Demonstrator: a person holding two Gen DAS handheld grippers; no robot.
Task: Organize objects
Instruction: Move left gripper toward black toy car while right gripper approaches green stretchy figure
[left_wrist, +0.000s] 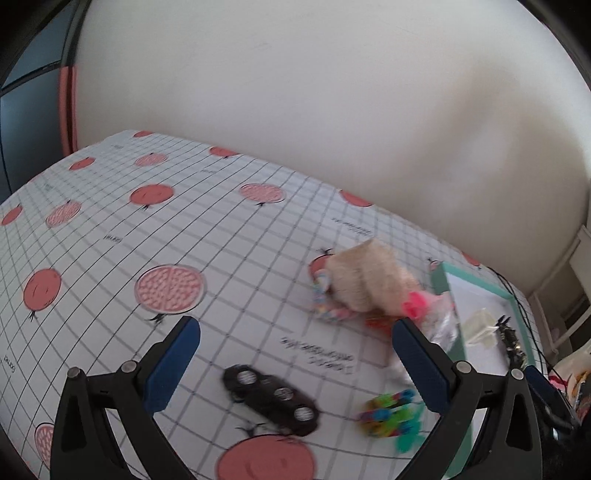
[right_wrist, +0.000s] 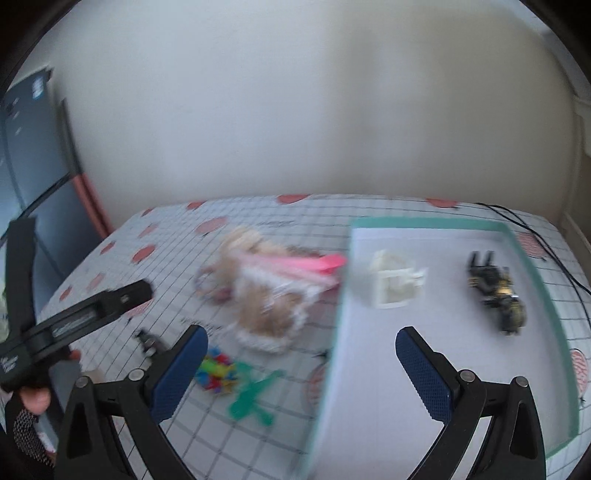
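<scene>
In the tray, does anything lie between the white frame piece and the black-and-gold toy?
No. In the right wrist view, only bare tray floor separates the white frame piece from the black-and-gold toy.

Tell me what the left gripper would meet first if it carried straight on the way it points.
Probably the black hair clip, lying on the tablecloth between the open left gripper's fingers; depth is uncertain in this blurred view.

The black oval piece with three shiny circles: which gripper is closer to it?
Left. The black oval piece lies just ahead between the open left gripper fingers; the right gripper hovers by the tray, farther away.
</scene>
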